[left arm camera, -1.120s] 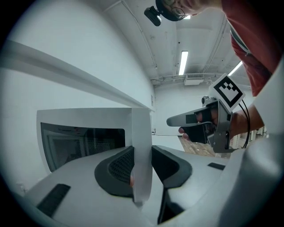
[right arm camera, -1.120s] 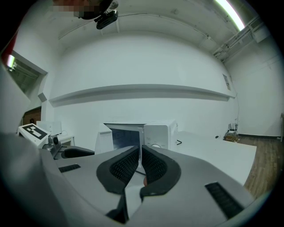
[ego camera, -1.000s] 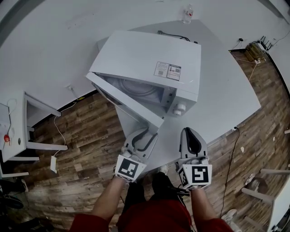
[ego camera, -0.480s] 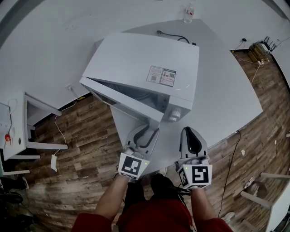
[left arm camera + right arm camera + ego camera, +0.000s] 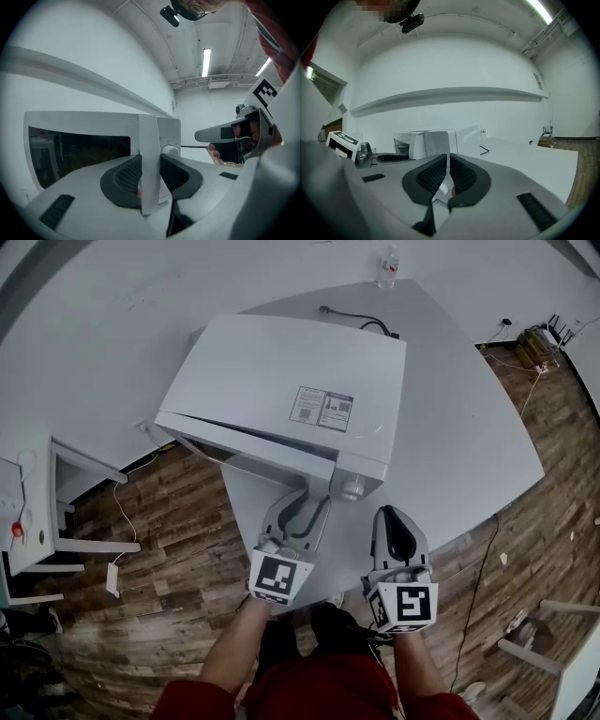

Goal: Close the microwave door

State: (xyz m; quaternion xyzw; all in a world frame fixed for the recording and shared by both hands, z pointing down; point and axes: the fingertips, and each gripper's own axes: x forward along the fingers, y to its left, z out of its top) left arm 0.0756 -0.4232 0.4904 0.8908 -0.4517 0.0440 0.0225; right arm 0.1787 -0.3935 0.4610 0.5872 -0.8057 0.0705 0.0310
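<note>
Gripping microwave door (image 5: 244, 454) edge with left gripper (image 5: 307, 504), right gripper (image 5: 396, 521) closed empty; push level, steady, till latched.

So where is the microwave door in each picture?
Head view: door centre-left, almost shut.
Left gripper view: door fills the left, its edge between the jaws.
Right gripper view: door small, left of centre.
Shared landmark: the left gripper on the door's edge.

A white label (image 5: 322, 409) sits on top of the microwave (image 5: 253, 371), with two panels of print too small to read. The marker cubes (image 5: 279, 578) show only black-and-white square patterns, no letters. Nothing else is legible.
</note>
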